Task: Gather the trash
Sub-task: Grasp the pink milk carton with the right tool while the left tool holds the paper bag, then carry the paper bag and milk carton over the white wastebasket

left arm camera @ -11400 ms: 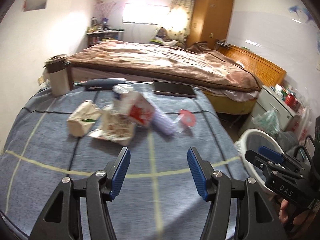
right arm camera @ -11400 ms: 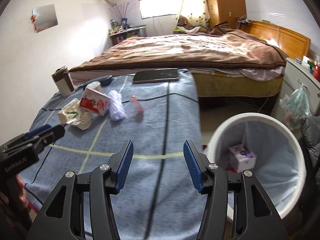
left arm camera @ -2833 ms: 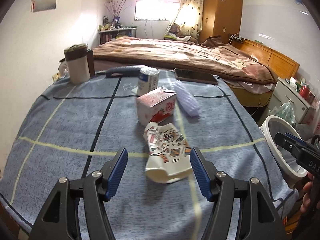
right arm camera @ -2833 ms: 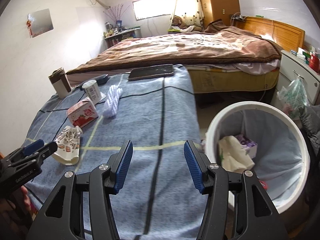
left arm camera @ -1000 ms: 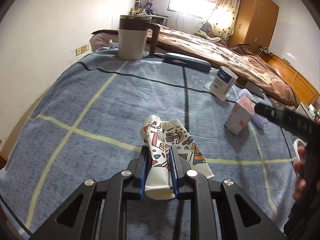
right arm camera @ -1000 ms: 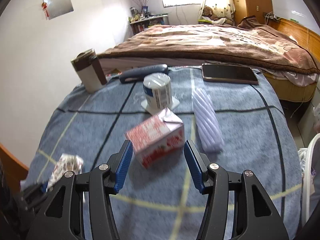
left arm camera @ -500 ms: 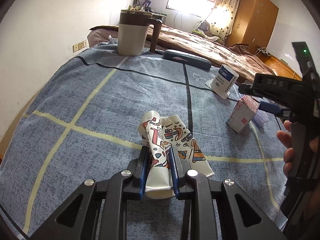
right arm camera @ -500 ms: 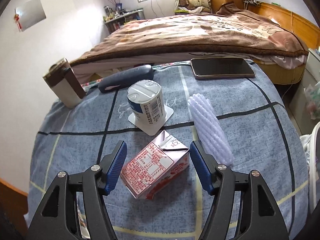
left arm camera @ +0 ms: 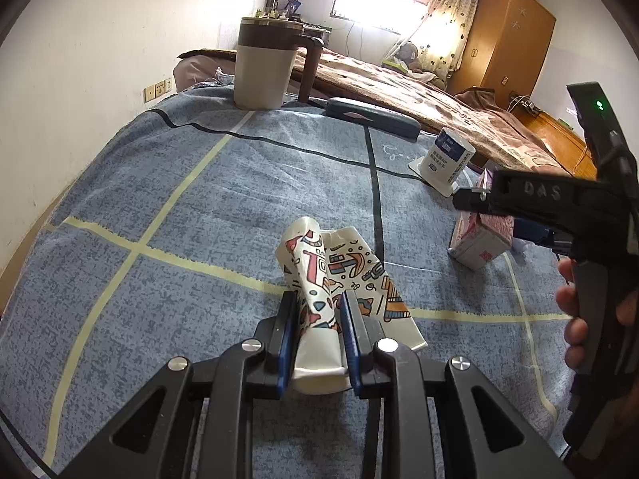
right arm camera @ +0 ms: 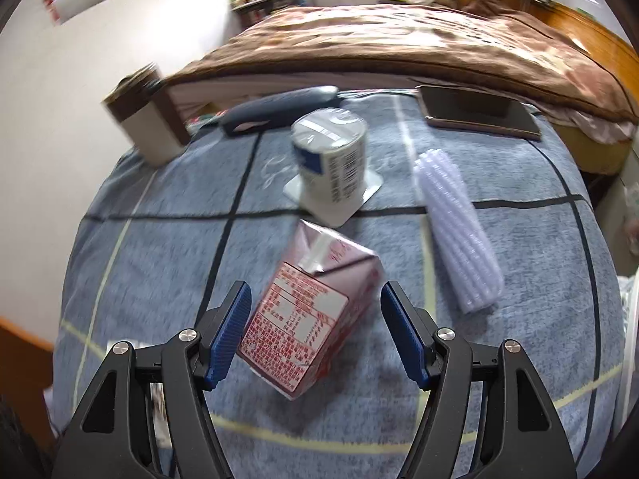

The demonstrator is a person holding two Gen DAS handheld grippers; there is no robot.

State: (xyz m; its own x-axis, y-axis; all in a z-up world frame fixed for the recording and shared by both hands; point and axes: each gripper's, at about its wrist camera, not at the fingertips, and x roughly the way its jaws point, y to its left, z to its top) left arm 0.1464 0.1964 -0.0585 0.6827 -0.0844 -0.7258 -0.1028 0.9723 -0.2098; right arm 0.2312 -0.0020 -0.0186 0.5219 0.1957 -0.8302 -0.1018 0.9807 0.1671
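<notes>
My left gripper is shut on a crushed patterned paper cup low over the blue checked table cover. My right gripper is open, and a pink milk carton lies between its jaws. The carton also shows in the left wrist view, under the right gripper. A blue-and-white yogurt cup stands upside down just beyond the carton. A clear ribbed plastic wrapper lies to its right.
A beige mug with a brown lid and a dark glasses case sit at the far side of the table. A phone lies at the far right edge. A bed with a brown blanket is behind.
My right gripper has come down closer over the milk carton, which now sits between its open jaws. My left gripper still holds the paper cup and has barely moved.
</notes>
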